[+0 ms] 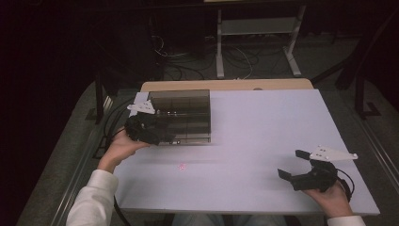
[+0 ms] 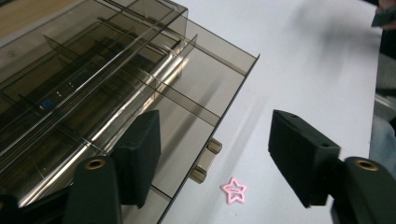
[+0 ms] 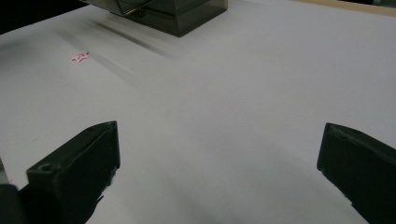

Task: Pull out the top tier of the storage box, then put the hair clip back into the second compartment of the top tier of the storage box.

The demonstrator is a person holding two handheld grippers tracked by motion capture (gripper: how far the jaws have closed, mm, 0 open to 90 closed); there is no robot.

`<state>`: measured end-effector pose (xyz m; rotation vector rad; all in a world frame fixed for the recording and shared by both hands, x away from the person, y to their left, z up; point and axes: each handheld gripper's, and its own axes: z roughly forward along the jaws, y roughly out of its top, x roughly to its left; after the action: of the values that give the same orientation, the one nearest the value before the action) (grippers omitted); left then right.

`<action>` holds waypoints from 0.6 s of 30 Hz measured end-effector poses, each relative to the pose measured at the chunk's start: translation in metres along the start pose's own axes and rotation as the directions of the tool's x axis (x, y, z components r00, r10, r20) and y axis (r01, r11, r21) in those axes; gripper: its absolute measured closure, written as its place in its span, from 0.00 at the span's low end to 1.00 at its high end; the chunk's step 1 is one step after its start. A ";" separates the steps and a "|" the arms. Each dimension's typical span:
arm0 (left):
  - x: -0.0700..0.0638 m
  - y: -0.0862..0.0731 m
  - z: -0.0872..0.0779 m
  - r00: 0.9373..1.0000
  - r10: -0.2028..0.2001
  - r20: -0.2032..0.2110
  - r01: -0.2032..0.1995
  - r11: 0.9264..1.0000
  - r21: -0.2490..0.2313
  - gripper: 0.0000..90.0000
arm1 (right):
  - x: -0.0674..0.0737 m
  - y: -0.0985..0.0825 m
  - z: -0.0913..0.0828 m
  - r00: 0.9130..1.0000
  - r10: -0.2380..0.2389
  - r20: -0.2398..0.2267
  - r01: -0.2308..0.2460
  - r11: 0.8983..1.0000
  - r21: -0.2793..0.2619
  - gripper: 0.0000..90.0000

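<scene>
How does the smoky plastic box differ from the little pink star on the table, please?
The box is big, dark, see-through and split into compartments; the star is tiny, pink and flat. The box has the left gripper at its front edge with open jaws; the star lies apart, untouched. Both rest on the white table.

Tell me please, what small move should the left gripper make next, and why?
Probably lower the left gripper toward the pink star clip and close on it. Its jaws stand open with nothing between them, the clip lies loose on the white table just beside the smoky divided box, and the right gripper rests open far away.
</scene>
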<state>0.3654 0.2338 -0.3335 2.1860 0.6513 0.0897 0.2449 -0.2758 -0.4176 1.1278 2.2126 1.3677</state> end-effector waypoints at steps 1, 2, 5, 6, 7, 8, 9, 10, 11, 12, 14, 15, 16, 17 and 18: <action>-0.001 -0.001 0.000 1.000 -0.005 -0.009 0.004 1.000 -0.005 0.34 | 0.000 0.000 0.000 1.000 -0.001 -0.001 0.001 1.000 -0.002 0.00; -0.002 -0.002 0.000 1.000 -0.003 -0.015 0.003 1.000 -0.004 0.32 | 0.000 0.000 0.000 1.000 -0.001 -0.001 0.001 1.000 -0.004 0.00; -0.005 -0.006 0.000 0.999 -0.013 -0.030 0.013 1.000 -0.011 0.26 | 0.000 0.000 0.000 1.000 0.000 -0.002 0.000 1.000 -0.002 0.00; -0.005 -0.007 -0.001 0.999 -0.019 -0.032 0.018 1.000 -0.016 0.25 | 0.000 0.000 0.000 1.000 0.001 -0.002 -0.001 1.000 -0.005 0.00; -0.005 -0.008 -0.001 0.999 -0.023 -0.034 0.022 0.999 -0.024 0.24 | 0.000 0.000 0.000 1.000 0.002 -0.001 -0.002 1.000 -0.006 0.00; -0.006 -0.009 -0.001 0.999 -0.029 -0.036 0.028 0.999 -0.030 0.23 | 0.000 0.000 0.000 1.000 0.005 -0.001 -0.005 1.000 -0.006 0.00; -0.007 -0.010 -0.002 0.999 -0.036 -0.038 0.035 0.999 -0.035 0.21 | -0.001 0.000 0.000 1.000 0.005 0.000 -0.005 1.000 -0.007 0.00; -0.007 -0.011 -0.002 0.998 -0.040 -0.041 0.038 0.999 -0.036 0.20 | -0.001 0.000 0.000 1.000 0.006 0.000 -0.006 1.000 -0.006 0.00; -0.008 -0.012 -0.002 0.998 -0.044 -0.046 0.042 0.998 -0.038 0.19 | -0.001 0.000 0.000 1.000 0.005 0.000 -0.005 1.000 -0.006 0.00; -0.009 -0.013 -0.002 0.998 -0.048 -0.048 0.046 0.998 -0.039 0.18 | -0.001 0.000 0.000 1.000 0.005 -0.001 -0.005 1.000 -0.005 0.00; -0.011 -0.014 -0.002 0.997 -0.052 -0.056 0.050 0.998 -0.045 0.15 | 0.000 0.000 0.000 1.000 0.005 -0.002 -0.005 1.000 -0.006 0.00; -0.013 -0.015 -0.003 0.997 -0.055 -0.059 0.052 0.997 -0.049 0.14 | 0.000 0.000 0.000 1.000 0.005 -0.002 -0.005 1.000 -0.007 0.00; -0.014 -0.016 -0.003 0.997 -0.059 -0.058 0.055 0.997 -0.059 0.14 | 0.000 0.000 0.000 1.000 0.006 -0.002 -0.006 1.000 -0.007 0.00; -0.015 -0.016 -0.003 0.996 -0.061 -0.059 0.057 0.996 -0.068 0.12 | 0.000 0.000 0.000 1.000 0.007 -0.003 -0.007 1.000 -0.007 0.00; -0.017 -0.017 -0.003 0.996 -0.058 -0.064 0.053 0.996 -0.075 0.11 | 0.000 0.000 0.000 1.000 0.008 -0.003 -0.008 1.000 -0.008 0.00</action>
<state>0.3430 0.2370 -0.3414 2.1002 0.7337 0.1549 0.2450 -0.2761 -0.4171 1.1343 2.2044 1.3815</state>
